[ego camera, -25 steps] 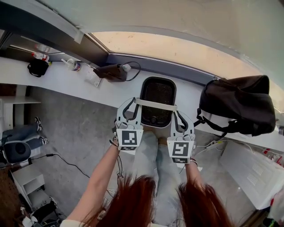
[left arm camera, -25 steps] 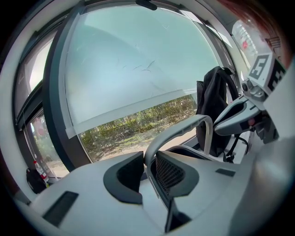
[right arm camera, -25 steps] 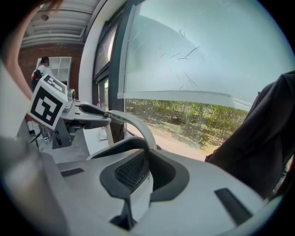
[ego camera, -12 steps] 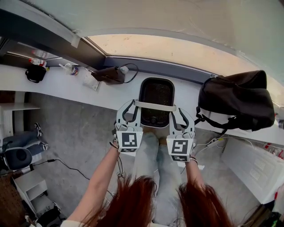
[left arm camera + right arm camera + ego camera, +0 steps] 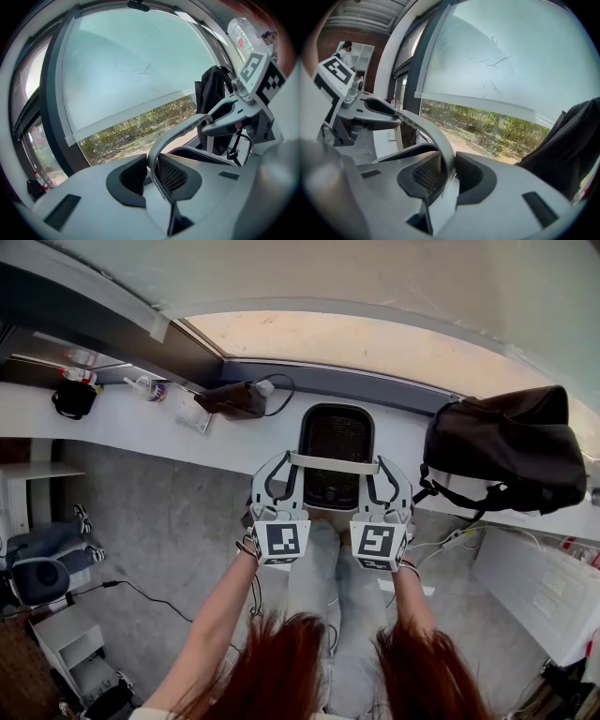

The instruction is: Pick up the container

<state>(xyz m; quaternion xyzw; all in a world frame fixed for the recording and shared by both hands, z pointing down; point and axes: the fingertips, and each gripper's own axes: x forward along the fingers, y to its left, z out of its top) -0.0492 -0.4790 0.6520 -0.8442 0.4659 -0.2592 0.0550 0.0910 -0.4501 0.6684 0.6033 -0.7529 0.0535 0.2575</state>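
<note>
The container (image 5: 335, 439) is a black mesh basket with a grey strap handle (image 5: 334, 463), on or just above the white window ledge (image 5: 141, 423); I cannot tell which. My left gripper (image 5: 285, 463) grips the handle's left end and my right gripper (image 5: 382, 471) its right end. In the left gripper view the handle (image 5: 180, 132) runs between the jaws of the left gripper (image 5: 152, 171), which have just been closing, and the pads press on it. The right gripper (image 5: 449, 180) is likewise shut on the handle (image 5: 433, 133), with the mesh wall (image 5: 426, 174) beside it.
A large black bag (image 5: 502, 460) lies on the ledge just right of the basket. A dark pouch with a cable (image 5: 234, 397), small bottles (image 5: 150, 385) and another black bag (image 5: 73, 399) sit to the left. The window is right behind. A white box (image 5: 539, 592) stands low right.
The right gripper has rolled slightly, so its marker cube sits more tilted. Both grippers stay on the handle in the same place.
</note>
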